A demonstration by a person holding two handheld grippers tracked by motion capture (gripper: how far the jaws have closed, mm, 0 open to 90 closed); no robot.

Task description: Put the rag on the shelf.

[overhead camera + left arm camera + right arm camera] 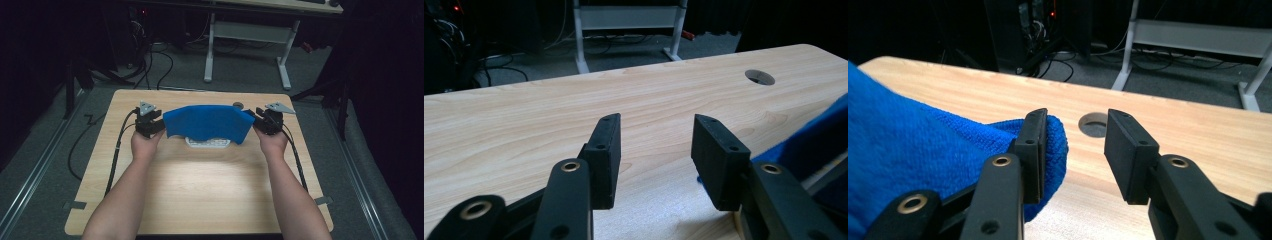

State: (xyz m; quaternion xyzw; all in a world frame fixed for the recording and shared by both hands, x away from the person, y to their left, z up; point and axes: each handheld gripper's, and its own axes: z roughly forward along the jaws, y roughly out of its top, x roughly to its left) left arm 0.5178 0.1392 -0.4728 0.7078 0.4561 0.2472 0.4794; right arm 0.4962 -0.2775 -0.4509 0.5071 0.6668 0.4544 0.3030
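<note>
High view: blue cloth (208,123) draped as a canopy over a white object (208,142) at table centre, toward 12 o'clock of the lit patch on the wooden table (200,190). Left gripper (152,124) at the cloth's 9 o'clock end, right gripper (261,121) at its 3 o'clock end, presumably one per end to keep the fabric spread evenly while covering.

Left gripper view: jaws parted wide, bare wood between them, cloth edge (819,145) off at 3 o'clock, outside the gap. Nothing held.

Right gripper view: jaws likewise apart, a cloth fold (1053,145) resting against the inner face of the 9 o'clock jaw, unpinched. Cable hole (1094,124) beyond at 12 o'clock. Looks like release after laying.
</note>
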